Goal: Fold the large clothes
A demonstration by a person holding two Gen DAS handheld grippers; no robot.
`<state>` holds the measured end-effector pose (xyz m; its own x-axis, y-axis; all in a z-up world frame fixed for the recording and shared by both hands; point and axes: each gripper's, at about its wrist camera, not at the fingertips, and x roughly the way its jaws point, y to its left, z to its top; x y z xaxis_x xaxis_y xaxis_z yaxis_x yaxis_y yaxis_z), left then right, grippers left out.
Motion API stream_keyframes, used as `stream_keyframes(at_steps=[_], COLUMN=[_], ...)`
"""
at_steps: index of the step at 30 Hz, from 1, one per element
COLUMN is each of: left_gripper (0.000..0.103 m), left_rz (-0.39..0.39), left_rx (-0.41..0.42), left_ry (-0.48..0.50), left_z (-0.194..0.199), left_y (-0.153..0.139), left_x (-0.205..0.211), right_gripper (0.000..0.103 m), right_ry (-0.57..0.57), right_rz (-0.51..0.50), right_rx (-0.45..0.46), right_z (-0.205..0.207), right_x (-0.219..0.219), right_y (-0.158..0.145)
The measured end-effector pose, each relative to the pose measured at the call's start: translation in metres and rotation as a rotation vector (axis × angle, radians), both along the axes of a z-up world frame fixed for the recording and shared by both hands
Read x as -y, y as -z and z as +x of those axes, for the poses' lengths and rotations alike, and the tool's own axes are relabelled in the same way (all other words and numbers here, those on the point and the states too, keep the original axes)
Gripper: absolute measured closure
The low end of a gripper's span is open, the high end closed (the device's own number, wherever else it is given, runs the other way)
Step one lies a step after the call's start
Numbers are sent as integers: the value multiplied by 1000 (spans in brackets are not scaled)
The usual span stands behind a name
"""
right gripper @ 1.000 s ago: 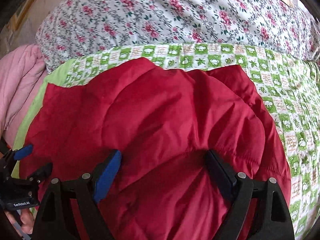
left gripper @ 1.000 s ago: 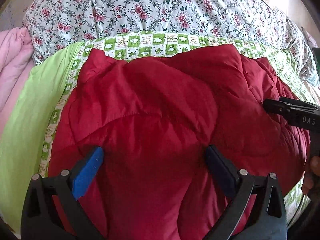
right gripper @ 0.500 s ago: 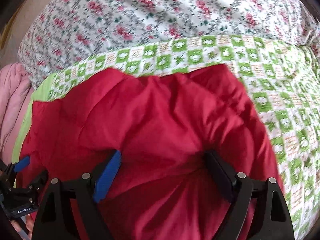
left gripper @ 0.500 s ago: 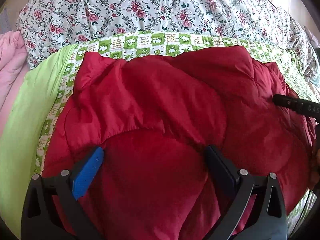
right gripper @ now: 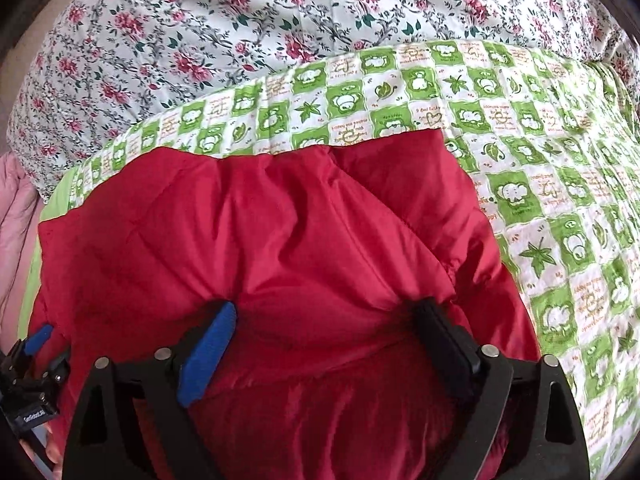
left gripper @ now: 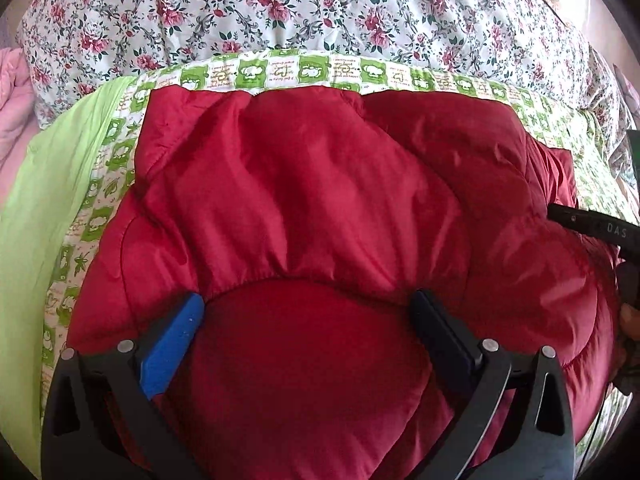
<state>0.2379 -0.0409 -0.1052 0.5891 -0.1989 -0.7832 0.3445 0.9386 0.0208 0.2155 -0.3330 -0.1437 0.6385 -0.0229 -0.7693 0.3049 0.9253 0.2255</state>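
A red padded jacket (left gripper: 300,180) lies spread on a bed, with its near part doubled over toward the far edge. My left gripper (left gripper: 306,300) has its jaws wide around a thick puffy fold of the jacket, pads pressing into it. At the far right of the left wrist view the right gripper (left gripper: 592,228) shows as a black bar. In the right wrist view the jacket (right gripper: 260,232) bulges between the pads of my right gripper (right gripper: 326,306). Its jaws are opening, and the pads still touch the fabric. The left gripper (right gripper: 32,360) sits at the jacket's left edge.
Under the jacket lies a green-and-white checked quilt (right gripper: 540,184) with a lime green border (left gripper: 40,220). Behind it is a bulky floral duvet (left gripper: 320,8). A pink garment (left gripper: 12,92) lies at the far left. A fingertip (left gripper: 630,320) shows at the right edge.
Both grippers have carried the red fold forward and lower, toward the jacket's far edge. The right view has rolled, and its jaws stand a little wider.
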Motion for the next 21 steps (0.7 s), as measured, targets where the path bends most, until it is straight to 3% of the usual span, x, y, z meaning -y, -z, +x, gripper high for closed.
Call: stream_keyframes(at_steps=[9, 12, 21], left_gripper=[0, 0, 0], left_rz=[23, -5, -36], left_rx=[-5, -4, -36], left_ry=[-21, -25, -14], left_z=[-13, -31, -90], left_y=[-11, -25, -35], left_x=[-7, -20, -57], right_gripper=[8, 8, 8], right_ry=[-4, -8, -106], right_rz=[35, 32, 23], right_rx=[34, 57, 148], right_z=[-10, -23, -104], right_x=[4, 0, -44], right_y=[-8, -19, -64])
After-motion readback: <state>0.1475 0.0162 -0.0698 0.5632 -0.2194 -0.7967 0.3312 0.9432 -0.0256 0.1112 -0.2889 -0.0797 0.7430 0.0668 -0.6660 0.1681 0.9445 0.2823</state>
